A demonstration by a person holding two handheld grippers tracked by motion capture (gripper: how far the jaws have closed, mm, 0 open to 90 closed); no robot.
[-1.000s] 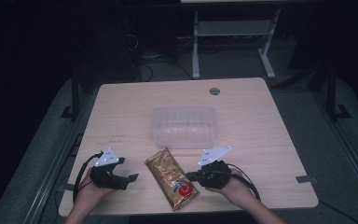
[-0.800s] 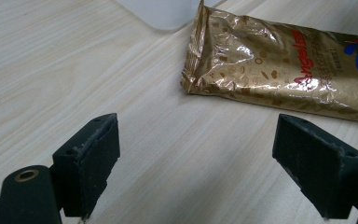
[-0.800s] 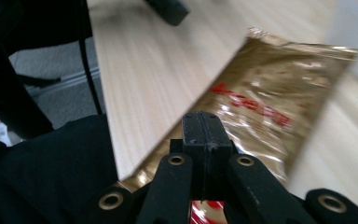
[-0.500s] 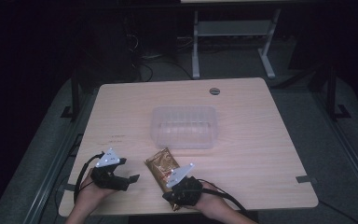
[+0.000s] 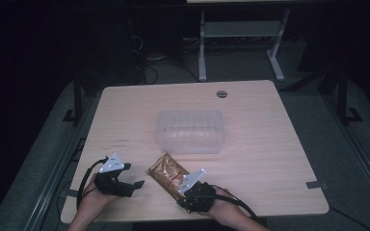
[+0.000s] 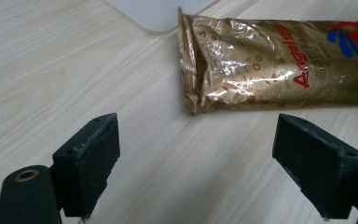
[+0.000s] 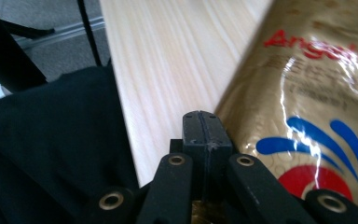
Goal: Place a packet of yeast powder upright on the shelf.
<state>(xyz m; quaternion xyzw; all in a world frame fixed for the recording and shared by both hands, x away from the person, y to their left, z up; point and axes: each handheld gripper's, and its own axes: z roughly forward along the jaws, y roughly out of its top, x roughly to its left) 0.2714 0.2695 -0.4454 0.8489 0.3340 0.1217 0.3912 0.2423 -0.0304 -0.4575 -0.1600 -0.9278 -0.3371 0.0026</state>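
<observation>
Gold foil pouch [image 5: 169, 174] lies near the table [image 5: 270, 144] front edge, right gripper [image 5: 193, 191] pressed together beside its near end, left gripper [image 5: 134, 186] spread wide on bare wood.

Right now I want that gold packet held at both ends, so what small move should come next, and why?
Probably ease the left gripper forward until its open fingers straddle the crimped end of the gold packet. That end lies just beyond them on the table, while the right gripper sits shut at the other end.
</observation>
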